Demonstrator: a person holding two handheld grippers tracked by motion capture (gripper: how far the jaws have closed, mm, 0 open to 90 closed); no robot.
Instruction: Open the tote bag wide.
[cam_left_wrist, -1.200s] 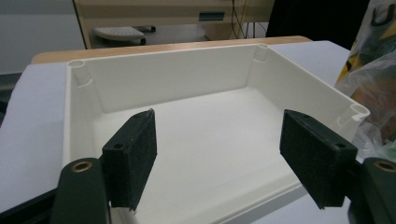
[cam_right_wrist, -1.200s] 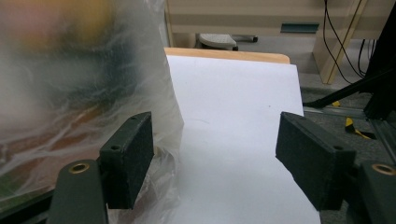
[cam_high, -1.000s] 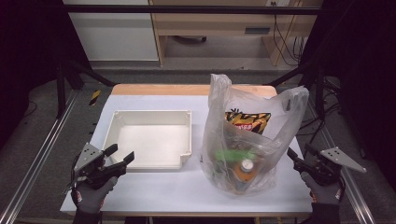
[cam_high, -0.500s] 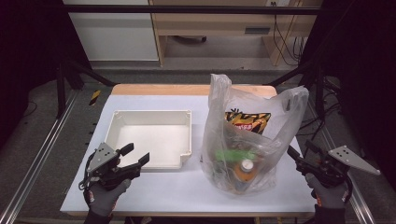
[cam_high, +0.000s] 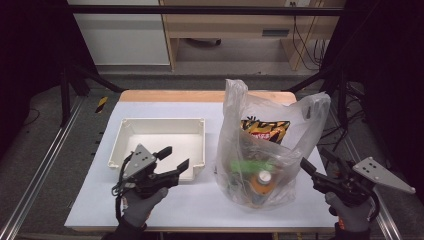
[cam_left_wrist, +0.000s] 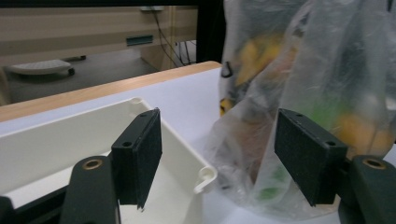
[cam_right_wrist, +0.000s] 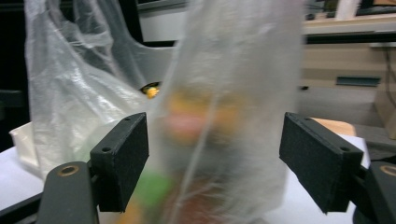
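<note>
While flanking the plastic bag (cam_high: 267, 145), both tongs, left (cam_high: 172, 160) and right (cam_high: 315, 161), spread, seemingly empty.

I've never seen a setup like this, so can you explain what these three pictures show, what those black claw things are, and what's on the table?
A person stands at a white table and holds a two-jaw tool in each gloved hand. The high view looks down from above: the left hand-held gripper is near a white tray, and the right hand-held gripper is beside a clear plastic bag of groceries, including a snack packet and a bottle. The other two pictures come from cameras riding on each gripper, looking out between its black pads. Both grippers stand open and hold nothing; the right one's jaws have just been opening.
</note>
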